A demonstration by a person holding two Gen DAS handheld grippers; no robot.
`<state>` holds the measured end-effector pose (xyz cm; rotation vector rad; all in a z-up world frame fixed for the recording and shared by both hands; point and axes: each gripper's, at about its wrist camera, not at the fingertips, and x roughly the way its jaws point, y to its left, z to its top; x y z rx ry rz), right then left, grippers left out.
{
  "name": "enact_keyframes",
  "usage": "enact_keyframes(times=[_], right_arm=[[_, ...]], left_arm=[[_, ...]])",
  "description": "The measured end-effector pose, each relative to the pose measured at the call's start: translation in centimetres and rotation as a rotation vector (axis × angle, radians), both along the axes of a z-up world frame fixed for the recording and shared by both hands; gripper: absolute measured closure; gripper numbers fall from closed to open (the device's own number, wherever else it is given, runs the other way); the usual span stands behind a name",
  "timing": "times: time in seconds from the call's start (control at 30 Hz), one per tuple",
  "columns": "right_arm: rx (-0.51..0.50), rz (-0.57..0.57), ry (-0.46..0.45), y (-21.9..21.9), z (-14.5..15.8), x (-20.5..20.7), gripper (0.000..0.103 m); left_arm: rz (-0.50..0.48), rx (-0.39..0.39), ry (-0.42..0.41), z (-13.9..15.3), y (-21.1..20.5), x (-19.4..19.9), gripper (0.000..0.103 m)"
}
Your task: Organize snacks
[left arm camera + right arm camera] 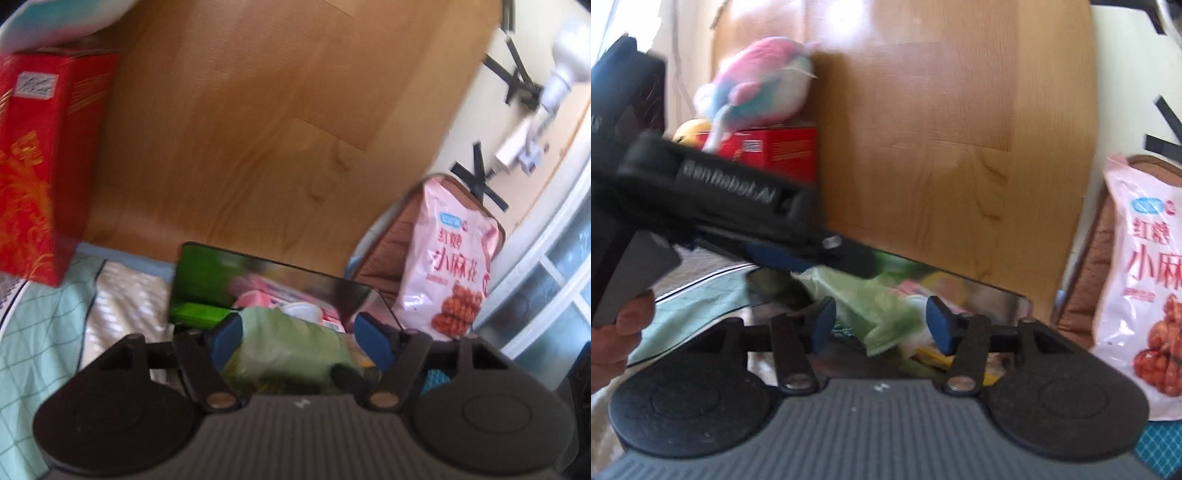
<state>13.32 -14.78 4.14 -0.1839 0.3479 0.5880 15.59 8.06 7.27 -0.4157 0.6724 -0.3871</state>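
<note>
Green snack bag (291, 343) lies crosswise btwn left gripper (301, 341) fingers, wide; right gripper (882, 325) wide.

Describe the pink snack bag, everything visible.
The pink bag is a glossy plastic pouch, sealed as far as shows, puffy and wrinkled. It carries a blue logo badge near the top, red Chinese lettering below and a picture of brown twisted snacks at the bottom. It stands upright, tilted back against a brown cushion to the right of the wooden headboard. Neither gripper touches it. The right wrist view cuts off its right edge.
</note>
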Motion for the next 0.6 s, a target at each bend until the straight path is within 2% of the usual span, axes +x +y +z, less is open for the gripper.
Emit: enact_keyframes(times=[0.07,0.17,0.33,0.5,0.6], right_arm=[[0.077,-0.010,0.002,-1.9,0.3,-0.6,0.041],[0.170,-0.040,0.043,-5.3,0.1,-2.6,0.039],[0.193,-0.115,0.173,-8.1,-2.3,-7.1,0.039],[0.273,-0.169,0.250,-8.6,-4.5,-12.0,0.036],[0.301,-0.183,0.257,-7.9,-4.7,-14.2,0.030]], left_arm=[[0.008,-0.028,-0.046,0.3,1.5,-1.4,0.033],[0.059,0.006,-0.081,0.5,3.3,-3.9,0.031],[0.115,0.159,-0.070,-0.7,2.7,-9.0,0.031],[0.106,0.196,0.001,-2.7,0.4,-13.2,0.027],[0.094,0.262,-0.005,-3.2,-1.1,-15.7,0.025]])
